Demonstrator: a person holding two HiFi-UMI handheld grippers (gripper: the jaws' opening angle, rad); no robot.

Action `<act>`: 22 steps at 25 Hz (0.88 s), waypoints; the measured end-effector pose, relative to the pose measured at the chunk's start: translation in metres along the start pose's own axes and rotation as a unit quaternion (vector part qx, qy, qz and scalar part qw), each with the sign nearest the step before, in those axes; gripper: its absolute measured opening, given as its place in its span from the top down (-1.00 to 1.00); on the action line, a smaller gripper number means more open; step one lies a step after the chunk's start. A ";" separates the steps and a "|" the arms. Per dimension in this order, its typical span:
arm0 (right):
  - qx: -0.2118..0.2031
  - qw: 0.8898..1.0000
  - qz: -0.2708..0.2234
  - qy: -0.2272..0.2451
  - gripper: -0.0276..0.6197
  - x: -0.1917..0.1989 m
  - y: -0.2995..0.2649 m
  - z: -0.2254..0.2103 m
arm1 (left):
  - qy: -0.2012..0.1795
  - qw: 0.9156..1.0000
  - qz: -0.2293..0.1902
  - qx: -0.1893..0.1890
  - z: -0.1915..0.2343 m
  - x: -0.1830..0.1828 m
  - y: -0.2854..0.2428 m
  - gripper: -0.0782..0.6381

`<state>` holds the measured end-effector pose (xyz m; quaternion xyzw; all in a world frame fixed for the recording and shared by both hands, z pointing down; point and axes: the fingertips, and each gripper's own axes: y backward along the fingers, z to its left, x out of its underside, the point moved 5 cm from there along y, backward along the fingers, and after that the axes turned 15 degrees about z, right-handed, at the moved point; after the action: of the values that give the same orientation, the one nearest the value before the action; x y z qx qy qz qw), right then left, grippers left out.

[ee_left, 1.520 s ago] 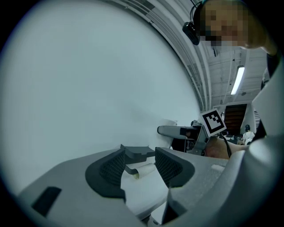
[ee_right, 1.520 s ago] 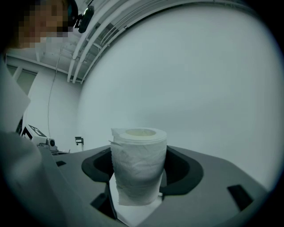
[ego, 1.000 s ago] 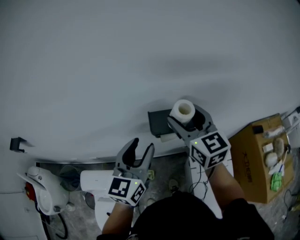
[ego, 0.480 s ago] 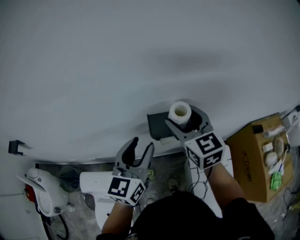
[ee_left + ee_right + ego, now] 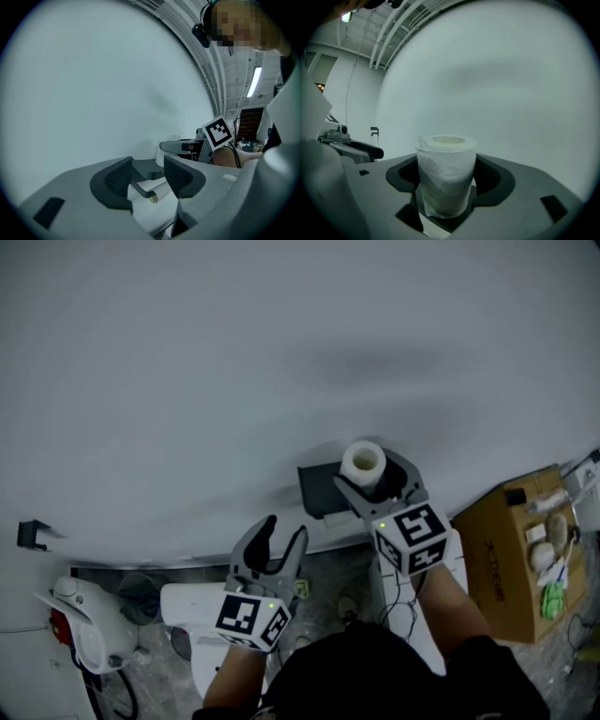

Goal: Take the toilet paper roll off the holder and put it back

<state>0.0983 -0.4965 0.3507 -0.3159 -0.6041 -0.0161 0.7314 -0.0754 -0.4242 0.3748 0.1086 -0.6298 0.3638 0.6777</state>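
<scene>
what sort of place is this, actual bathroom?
Likely a lab or workshop mock-up, not a bathroom: toilet paper holder on a bare white wall, cardboard box of clutter, exposed ceiling pipes.

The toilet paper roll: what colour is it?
The roll is white; clearest in the right gripper view.

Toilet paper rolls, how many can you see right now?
1. The toilet paper roll stands upright, gripped in the right claw, beside the holder on the wall. Others may be hidden.
</scene>
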 end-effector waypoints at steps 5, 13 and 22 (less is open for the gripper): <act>-0.001 1.000 -0.013 -0.002 -0.20 -0.001 0.003 0.000 | 0.001 1.000 -0.003 -0.002 -0.001 0.000 0.003 0.23; 0.020 0.999 -0.040 -0.008 -0.26 -0.012 0.022 0.002 | 0.004 1.000 -0.013 0.000 -0.001 0.000 0.018 0.23; 0.053 0.996 -0.070 -0.028 -0.14 -0.002 0.077 0.022 | -0.005 1.000 -0.018 0.025 -0.021 0.007 0.050 0.23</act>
<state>0.1096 -0.4247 0.3162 -0.2341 -0.6451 -0.0260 0.7269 -0.0908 -0.3737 0.3620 0.1386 -0.6216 0.3667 0.6782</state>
